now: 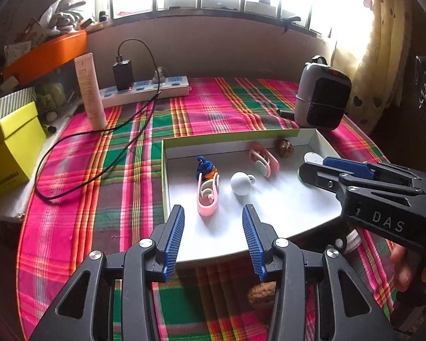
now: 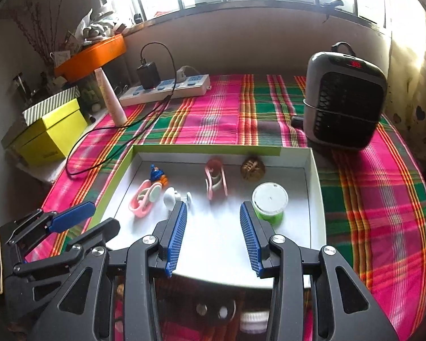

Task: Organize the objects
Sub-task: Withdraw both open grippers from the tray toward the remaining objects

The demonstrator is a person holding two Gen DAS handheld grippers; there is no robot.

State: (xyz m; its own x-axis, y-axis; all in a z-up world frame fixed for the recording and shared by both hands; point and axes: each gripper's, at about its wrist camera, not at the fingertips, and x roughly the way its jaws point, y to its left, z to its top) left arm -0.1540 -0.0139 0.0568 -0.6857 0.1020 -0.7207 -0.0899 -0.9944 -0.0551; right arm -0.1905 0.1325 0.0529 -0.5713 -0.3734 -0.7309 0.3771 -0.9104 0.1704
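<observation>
Both of your tongs hang over the near edge of the white tray (image 1: 167,170), angled down at it. The left tongs (image 1: 213,218) stand partly open with nothing between the blue pads; the right tongs (image 2: 213,213) are parted about as far and equally empty.

Most of what you are sorting already lies in the tray: a pink clip (image 1: 207,196) with a blue knitted charm (image 1: 205,167) touching its far end, a white ball (image 1: 241,183) with a small loop, a second pink clip (image 1: 262,160) near the back wall, a woven brown ball (image 2: 252,168) in the far corner, and a green tub with a white lid (image 2: 269,201) just beyond your right pads. One walnut (image 1: 261,294) sits outside on the plaid cloth (image 1: 71,199) of the surface, partly hidden behind your left tongs; it looks like the piece left to bring in.

Expect that walnut to be light, hard and round, so it will likely roll or squirt out if pinched off-centre. Take it across its widest middle, pads square to it, and close gently. The ridged shell should give the ribbed pads some bite. The clips look springy and thin; grasp those across the body, not the loop.
</observation>
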